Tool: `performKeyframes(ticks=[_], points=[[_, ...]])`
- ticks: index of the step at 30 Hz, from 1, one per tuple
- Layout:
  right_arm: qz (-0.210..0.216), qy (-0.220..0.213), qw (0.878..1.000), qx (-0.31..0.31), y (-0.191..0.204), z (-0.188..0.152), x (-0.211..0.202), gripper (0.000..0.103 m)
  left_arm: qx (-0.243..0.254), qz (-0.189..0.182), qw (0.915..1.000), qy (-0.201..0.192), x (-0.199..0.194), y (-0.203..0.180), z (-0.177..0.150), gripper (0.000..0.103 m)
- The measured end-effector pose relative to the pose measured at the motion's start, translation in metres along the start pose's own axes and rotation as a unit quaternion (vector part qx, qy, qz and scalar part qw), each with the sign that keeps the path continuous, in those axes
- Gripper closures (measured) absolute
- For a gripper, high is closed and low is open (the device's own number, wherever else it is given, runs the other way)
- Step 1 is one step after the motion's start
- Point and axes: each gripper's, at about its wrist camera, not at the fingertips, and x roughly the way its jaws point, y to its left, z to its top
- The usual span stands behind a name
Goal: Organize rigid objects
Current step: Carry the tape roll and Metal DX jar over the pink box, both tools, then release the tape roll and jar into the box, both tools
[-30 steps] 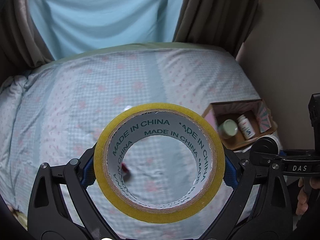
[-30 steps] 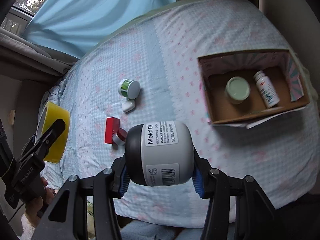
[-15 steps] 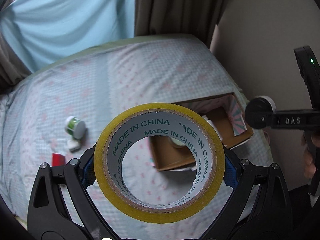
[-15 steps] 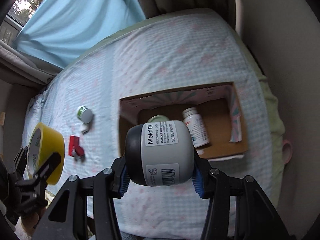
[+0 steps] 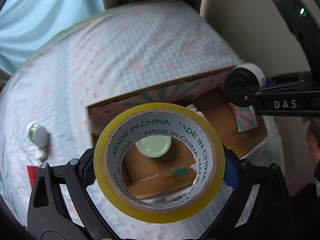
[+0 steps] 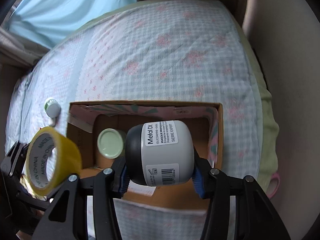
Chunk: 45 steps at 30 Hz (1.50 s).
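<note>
Both hands are loaded. The left gripper [image 5: 159, 172] is clamped on the tape [image 5: 159, 163], blue pads pressing the roll's outer sides, hole facing the camera. The right gripper [image 6: 160, 177] is clenched on the jar [image 6: 160, 153], a grey tub with a black cap end and a "Metal DX" label, lying sideways between the pads.

Big change from a second ago: back then the box [image 6: 220, 132] sat way off at 3 o'clock in the left view and up at 2 o'clock in the right view. Now both grippers have swung over it. Through the tape's hole you see the box floor and the green lid [image 5: 153, 147] inside it. In the right view the jar hangs over the box's middle, with the lid at its 9 o'clock. The white bottle that was lying in the box is now mostly hidden behind the jar and tape.

Still loose on the bedspread [image 6: 160, 60]: the small pot [image 6: 52, 108] with a green band, at 9 o'clock of the box, with a little white thing [image 5: 41, 153] touching it and a red item [image 5: 32, 172] just below, half cut off by the left gripper's arm.

Grips themselves look the same as before, nothing slipped.
</note>
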Motion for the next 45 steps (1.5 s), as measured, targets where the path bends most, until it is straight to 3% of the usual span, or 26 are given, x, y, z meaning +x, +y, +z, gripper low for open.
performKeyframes(ticks=[4, 10, 20, 22, 23, 29, 45], points=[[-0.009, 0.004, 0.999, -0.047, -0.001, 0.005, 0.023, 0.056, 0.009, -0.006, 0.9994, 0.033, 0.040, -0.013, 0.003, 0.008], [0.000, 0.019, 0.998, -0.065, -0.008, 0.004, 0.051, 0.056, 0.031, -0.008, 0.9974, 0.065, 0.079, -0.026, -0.002, 0.008], [-0.003, 0.018, 0.997, -0.079, -0.002, 0.006, 0.065, 0.053, 0.039, -0.013, 0.9968, 0.069, 0.086, -0.030, -0.004, 0.007], [0.000, 0.009, 0.997, -0.076, -0.001, 0.007, 0.061, 0.022, 0.044, -0.010, 0.9965, 0.070, 0.083, -0.031, -0.004, 0.003], [-0.001, 0.002, 0.997, -0.076, -0.001, 0.008, 0.059, 0.000, 0.049, -0.004, 0.9965, 0.067, 0.081, -0.032, -0.005, 0.000], [-0.001, -0.026, 0.998, -0.062, -0.003, 0.006, 0.042, 0.000, 0.046, -0.006, 0.9967, 0.066, 0.067, -0.025, -0.011, 0.000], [-0.022, -0.035, 0.999, -0.035, 0.007, -0.008, 0.013, 0.000, 0.036, 0.004, 0.9983, 0.045, 0.031, -0.014, -0.017, 0.000]])
